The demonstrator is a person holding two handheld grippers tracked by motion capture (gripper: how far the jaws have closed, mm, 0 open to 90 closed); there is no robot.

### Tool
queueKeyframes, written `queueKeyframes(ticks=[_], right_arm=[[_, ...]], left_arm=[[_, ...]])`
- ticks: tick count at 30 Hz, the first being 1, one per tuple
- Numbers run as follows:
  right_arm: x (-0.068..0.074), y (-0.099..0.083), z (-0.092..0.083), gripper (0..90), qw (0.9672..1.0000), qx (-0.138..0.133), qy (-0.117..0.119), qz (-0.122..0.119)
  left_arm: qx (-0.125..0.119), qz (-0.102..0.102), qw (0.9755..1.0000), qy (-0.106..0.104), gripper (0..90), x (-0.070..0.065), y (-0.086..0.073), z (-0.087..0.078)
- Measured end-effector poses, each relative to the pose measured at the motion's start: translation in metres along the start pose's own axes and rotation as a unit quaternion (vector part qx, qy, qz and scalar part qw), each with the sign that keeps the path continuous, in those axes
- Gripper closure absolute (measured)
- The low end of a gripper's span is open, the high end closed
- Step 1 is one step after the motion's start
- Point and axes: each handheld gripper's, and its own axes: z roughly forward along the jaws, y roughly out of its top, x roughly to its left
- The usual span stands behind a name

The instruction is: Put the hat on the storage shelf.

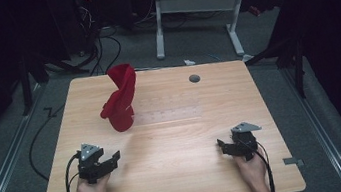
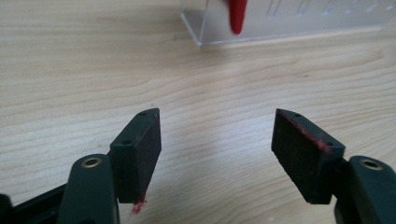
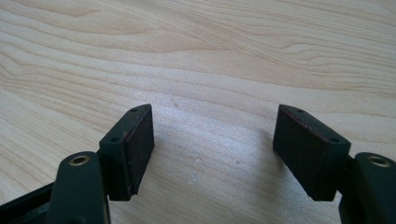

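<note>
Right now both my grippers rest gaping and empty; the red cloth stands upright ahead of my left gripper, well apart from my right gripper.

a red cloth stands in the upper left part of the high view, on the far left area of the wooden table. it is bunched and twisted into a tall upright shape, narrow and open-looking at the top, wider and rounded at the bottom, with a fold jutting out to its left at mid height. it drapes over the left end of a clear plastic rack, a long low see-through piece that runs to the right toward the frame's centre. in the left gripper view, a red tip hangs at the top edge against the clear rack's corner.
</note>
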Motion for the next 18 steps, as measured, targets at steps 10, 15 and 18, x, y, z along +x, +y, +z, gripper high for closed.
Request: queueKeyframes(ticks=[10, 15, 18], right_arm=[[0.000, 0.000, 0.000, 29.4, 1.0000, 0.000, 0.000, 0.000], [0.000, 0.000, 0.000, 29.4, 1.0000, 0.000, 0.000, 0.001], [0.000, 0.000, 0.000, 29.4, 1.0000, 0.000, 0.000, 0.000]], left_arm=[[0.002, 0.013, 0.9997, 0.021, 34.9, 0.007, -0.010, 0.010], [0.007, 0.026, 0.9992, 0.029, 35.2, 0.009, -0.014, 0.014], [0.006, 0.022, 0.9993, 0.029, 35.6, 0.009, -0.013, 0.015]])
